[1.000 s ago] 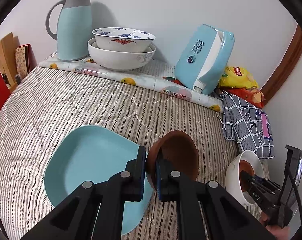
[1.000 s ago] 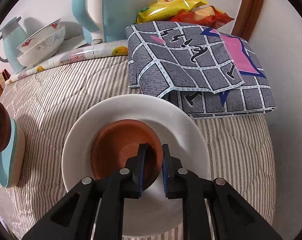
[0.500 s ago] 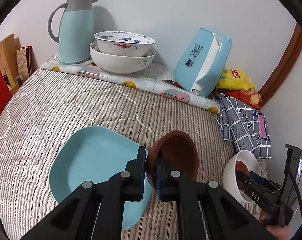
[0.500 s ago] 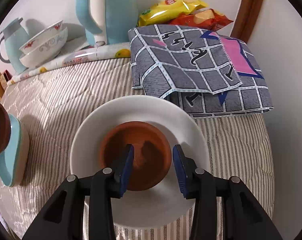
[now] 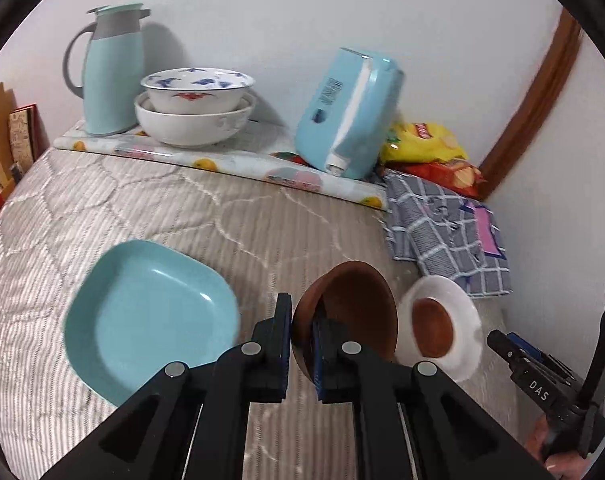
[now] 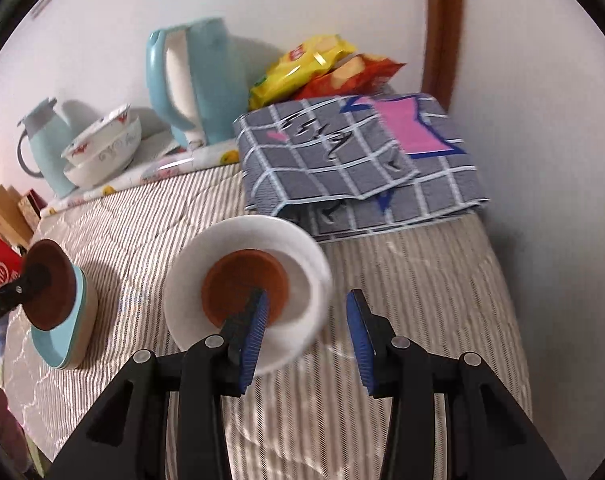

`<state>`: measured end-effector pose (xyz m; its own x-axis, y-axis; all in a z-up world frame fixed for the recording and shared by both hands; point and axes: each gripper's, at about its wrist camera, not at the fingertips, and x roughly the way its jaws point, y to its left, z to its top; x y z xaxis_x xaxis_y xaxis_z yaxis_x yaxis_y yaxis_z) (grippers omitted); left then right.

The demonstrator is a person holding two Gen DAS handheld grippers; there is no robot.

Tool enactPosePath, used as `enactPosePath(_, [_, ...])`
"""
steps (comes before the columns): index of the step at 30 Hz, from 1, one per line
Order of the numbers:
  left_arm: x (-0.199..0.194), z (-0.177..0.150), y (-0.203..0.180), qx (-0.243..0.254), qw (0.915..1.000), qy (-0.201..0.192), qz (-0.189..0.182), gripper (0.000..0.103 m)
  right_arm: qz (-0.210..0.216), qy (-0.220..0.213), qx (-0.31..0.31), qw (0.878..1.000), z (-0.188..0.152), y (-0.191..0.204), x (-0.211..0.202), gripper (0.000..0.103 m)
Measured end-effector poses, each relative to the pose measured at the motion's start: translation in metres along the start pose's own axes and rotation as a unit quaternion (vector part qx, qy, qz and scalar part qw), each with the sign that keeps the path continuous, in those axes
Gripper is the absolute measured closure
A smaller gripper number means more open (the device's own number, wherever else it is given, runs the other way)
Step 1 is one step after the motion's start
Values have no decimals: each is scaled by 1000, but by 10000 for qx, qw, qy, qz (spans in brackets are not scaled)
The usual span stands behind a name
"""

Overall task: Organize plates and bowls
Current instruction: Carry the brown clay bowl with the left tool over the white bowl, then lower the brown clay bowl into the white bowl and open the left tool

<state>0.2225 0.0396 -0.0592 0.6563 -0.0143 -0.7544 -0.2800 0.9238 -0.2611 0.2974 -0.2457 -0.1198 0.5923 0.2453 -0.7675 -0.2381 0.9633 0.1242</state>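
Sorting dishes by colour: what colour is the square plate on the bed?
Light turquoise blue, the square plate shows best in the left wrist view.

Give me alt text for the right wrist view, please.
The right gripper hangs open above a striped quilt, beside a white plate holding a brown bowl. At left, the left gripper clamps a second brown bowl over a teal plate.
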Motion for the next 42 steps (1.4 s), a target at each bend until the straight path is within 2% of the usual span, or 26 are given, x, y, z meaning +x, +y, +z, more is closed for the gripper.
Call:
enactPosePath(11, [1,-11,-46,308,9987,174,-361,94,-178,-208,387,9989,-18,-51,-32,62])
enactPosePath(21, [17,-13,-79,507,9970,328,-492,94,-375,-251,689,9966,-29,-89,-44,62])
enactPosePath(42, [78,-16,-114,731,9941,679,-425,94,-389,-146,1039,9937,-33,-121,-23,62])
